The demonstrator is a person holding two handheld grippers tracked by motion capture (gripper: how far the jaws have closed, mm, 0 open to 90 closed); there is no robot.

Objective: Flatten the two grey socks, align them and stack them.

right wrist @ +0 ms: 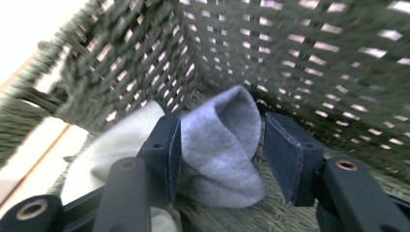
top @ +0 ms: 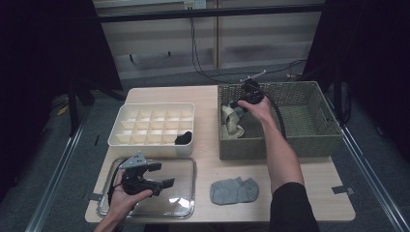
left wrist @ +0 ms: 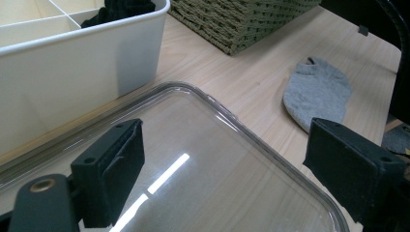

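In the right gripper view a grey sock point(right wrist: 220, 145) lies folded in a corner of the woven basket point(right wrist: 270, 43), partly on a cream sock point(right wrist: 116, 145). My right gripper point(right wrist: 220, 140) straddles the grey fold: the left pad point(right wrist: 171, 150) touches it and the right pad point(right wrist: 285, 154) stands a little off it, so the gripper is open. From above, the right gripper point(top: 238, 105) dips into the basket's point(top: 309, 142) left end over the pale socks point(top: 231, 123). My left gripper point(top: 162, 175) is open and empty above the clear tray point(top: 191, 164), its jaws wide apart in its own view point(left wrist: 225, 145).
A white divided box point(top: 152, 145) stands left of the basket with a black sock point(top: 183, 138) in its front right cell. Another grey sock point(top: 234, 190) lies flat on the wooden table point(top: 314, 183) near the front edge, also seen beside the tray point(left wrist: 316, 89).
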